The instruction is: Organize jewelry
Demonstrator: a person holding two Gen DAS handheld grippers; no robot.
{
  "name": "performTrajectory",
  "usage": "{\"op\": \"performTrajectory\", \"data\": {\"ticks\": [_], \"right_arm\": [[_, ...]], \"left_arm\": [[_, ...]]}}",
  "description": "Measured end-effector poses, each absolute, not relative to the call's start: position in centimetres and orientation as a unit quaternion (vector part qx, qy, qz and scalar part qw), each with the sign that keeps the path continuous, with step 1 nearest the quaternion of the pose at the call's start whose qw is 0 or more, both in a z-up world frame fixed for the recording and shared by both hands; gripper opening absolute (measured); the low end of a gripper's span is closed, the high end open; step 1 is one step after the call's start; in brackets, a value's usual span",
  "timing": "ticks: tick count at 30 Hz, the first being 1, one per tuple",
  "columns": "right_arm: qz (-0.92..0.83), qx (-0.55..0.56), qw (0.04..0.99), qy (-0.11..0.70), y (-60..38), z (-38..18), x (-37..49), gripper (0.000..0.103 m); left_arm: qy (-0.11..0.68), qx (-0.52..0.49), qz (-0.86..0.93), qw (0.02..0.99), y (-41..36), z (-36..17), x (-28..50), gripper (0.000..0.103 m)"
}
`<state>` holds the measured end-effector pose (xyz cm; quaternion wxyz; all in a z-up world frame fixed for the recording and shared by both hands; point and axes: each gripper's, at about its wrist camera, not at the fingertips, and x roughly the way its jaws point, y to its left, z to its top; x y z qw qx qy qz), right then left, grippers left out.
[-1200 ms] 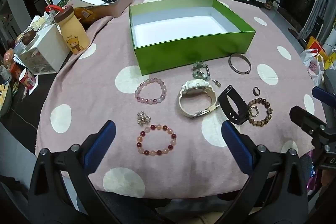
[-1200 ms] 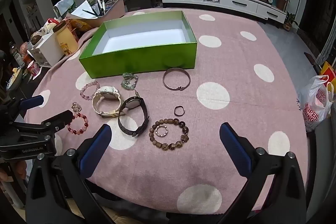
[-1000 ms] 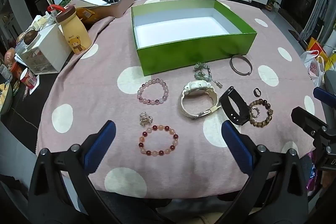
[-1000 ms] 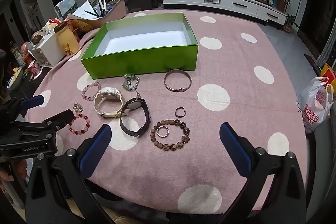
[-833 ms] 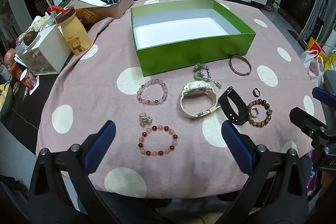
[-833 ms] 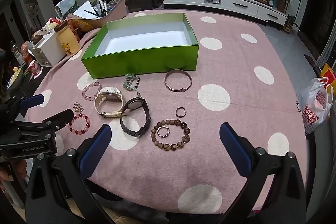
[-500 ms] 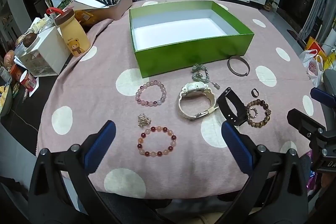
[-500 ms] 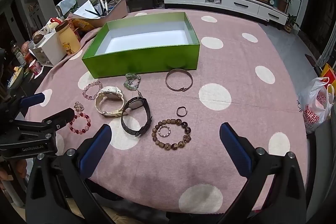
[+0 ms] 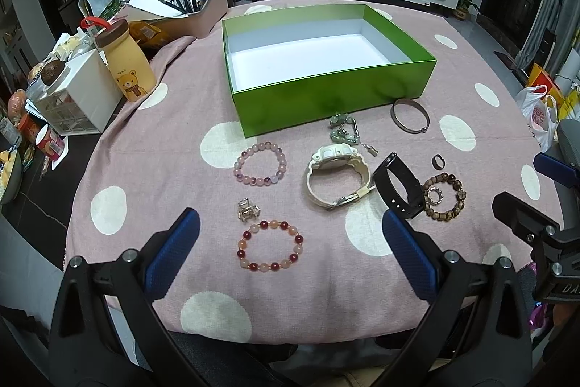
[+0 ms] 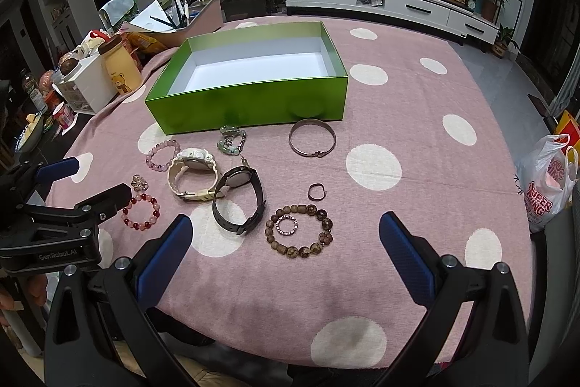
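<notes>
An empty green box [image 9: 337,98] [image 10: 253,102] with a white inside sits on the pink dotted tablecloth. In front of it lie a red bead bracelet [image 9: 270,245], a pink bead bracelet [image 9: 260,163], a small clip [image 9: 247,208], a white watch [image 9: 337,176], a black watch [image 10: 239,200], a green charm chain [image 9: 344,132], a metal bangle [image 10: 312,137], a brown bead bracelet [image 10: 300,231] with a small ring [image 10: 286,226] inside it, and a dark ring [image 10: 317,192]. My left gripper [image 9: 290,242] is open above the red bracelet. My right gripper [image 10: 286,242] is open above the brown bracelet.
A yellow bear bottle [image 9: 125,60], a white drawer box [image 9: 78,93] and a pen tray [image 9: 192,13] crowd the table's left back edge. A plastic bag [image 10: 549,176] hangs off the right side. The table edge runs just under both grippers.
Both grippers drifted slightly; the scene shifted a little in each view. Nothing was grasped and no jewelry moved.
</notes>
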<state>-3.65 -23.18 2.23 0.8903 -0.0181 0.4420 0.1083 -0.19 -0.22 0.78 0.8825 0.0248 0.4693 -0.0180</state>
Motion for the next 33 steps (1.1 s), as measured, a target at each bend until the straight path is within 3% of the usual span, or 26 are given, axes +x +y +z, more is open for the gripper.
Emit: {"op": "performTrajectory", "data": {"ticks": [33], "right_arm": [[0.111,-0.018,0.887,0.448,-23.04,1.64,-3.46,0.102]], "left_arm": [[0.474,0.026,-0.020,0.880,-0.36,-0.07,-0.25,0.101]]}}
